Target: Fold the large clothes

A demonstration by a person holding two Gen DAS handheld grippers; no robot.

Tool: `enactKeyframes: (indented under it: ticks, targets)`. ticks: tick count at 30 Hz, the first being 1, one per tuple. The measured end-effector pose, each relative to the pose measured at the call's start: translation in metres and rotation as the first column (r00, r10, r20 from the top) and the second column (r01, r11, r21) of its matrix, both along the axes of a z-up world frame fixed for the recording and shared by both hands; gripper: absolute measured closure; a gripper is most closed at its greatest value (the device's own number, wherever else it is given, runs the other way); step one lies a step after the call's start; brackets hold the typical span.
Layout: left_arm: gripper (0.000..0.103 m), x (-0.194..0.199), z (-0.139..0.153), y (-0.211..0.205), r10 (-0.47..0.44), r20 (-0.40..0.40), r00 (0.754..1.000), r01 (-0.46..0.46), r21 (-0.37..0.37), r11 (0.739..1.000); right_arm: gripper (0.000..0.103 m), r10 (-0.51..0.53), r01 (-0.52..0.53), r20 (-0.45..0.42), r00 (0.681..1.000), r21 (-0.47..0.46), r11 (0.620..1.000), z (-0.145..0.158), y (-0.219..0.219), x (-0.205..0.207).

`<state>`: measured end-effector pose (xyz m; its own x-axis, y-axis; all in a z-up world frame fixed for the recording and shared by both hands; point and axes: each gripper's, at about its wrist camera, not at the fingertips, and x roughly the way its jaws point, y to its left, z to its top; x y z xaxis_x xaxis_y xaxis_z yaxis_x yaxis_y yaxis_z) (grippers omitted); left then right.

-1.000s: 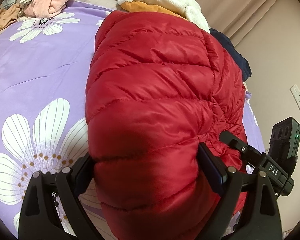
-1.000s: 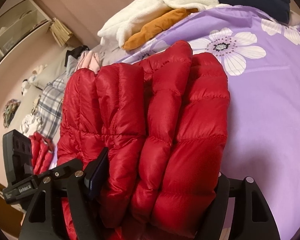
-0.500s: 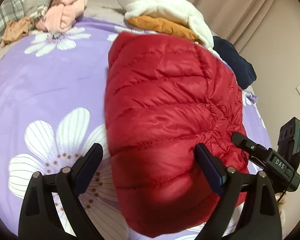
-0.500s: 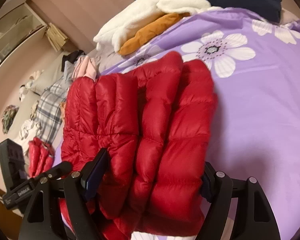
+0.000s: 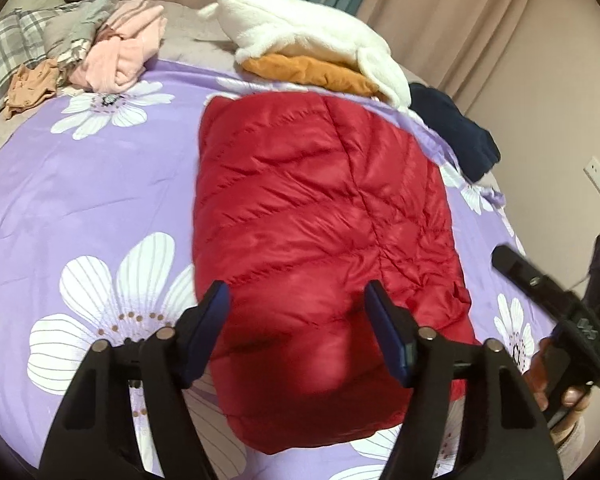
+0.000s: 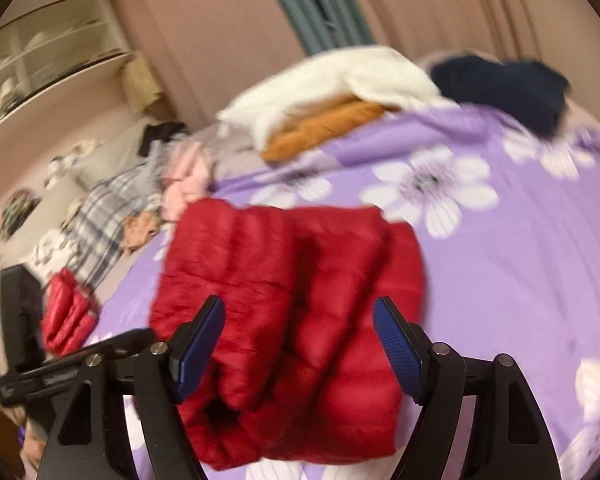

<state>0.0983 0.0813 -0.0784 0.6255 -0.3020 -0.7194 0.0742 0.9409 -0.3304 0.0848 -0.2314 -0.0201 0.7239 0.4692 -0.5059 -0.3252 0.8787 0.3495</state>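
The left tool (image 5: 296,332) hangs over the near end of the folded red down jacket (image 5: 324,232) with its jaws spread wide and nothing between the blue pads (image 5: 208,332). The right tool (image 6: 300,348) is likewise wide and holds nothing, poised above the jacket's (image 6: 296,304) near edge; that view is motion-blurred, so whether a pad grazes the fabric is hard to say.

The jacket lies folded into a plump rectangular bundle in the middle of the bed, quilted channels running across its glossy shell. From the right wrist view its stacked layers show at the near end.

A second ago both tools were clamped around the bundle, the fabric bulging between the pads. Now both have let go and pulled back, and the jacket rests flat on the bed by itself.

The bed wears a purple sheet (image 5: 100,184) printed with large white flowers. Behind the jacket a white fleece garment (image 5: 312,36) lies on top of an orange one (image 5: 312,72), with a navy garment (image 5: 456,136) beside them at the bed's edge. A pink garment (image 5: 124,52) and plaid fabric (image 5: 8,52) are heaped at the far left. Beige curtains (image 5: 440,4) hang behind, and shelves (image 6: 52,60) stand against the wall.
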Motion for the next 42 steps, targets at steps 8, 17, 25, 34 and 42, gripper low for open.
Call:
enactKeyframes:
  ticks: [8,17,25,34,42]
  targets:
    - [0.04,0.002,-0.008,-0.011,-0.051,-0.016,0.999,0.051,0.012,0.999,0.025,0.038,-0.041,-0.043,0.998,-0.064,0.997,-0.005,0.033,0.017]
    - [0.04,0.005,-0.013,0.0,-0.061,-0.03,0.998,0.058,-0.074,0.996,0.025,0.028,-0.022,-0.202,0.979,0.031,0.999,-0.035,0.033,0.042]
    - [0.039,0.002,-0.012,-0.002,-0.052,-0.038,0.998,0.049,-0.075,0.996,0.083,0.118,-0.113,-0.126,0.985,0.045,0.993,-0.027,0.049,0.034]
    - [0.037,0.001,0.023,-0.007,-0.071,0.055,0.996,0.076,-0.108,0.991,0.091,0.0,0.003,-0.044,0.999,0.062,0.998,-0.005,0.013,0.024]
    - [0.033,0.033,-0.028,-0.023,-0.07,-0.075,0.995,0.068,-0.03,0.997,0.089,-0.045,0.061,-0.213,0.976,0.065,0.996,-0.06,-0.003,0.05]
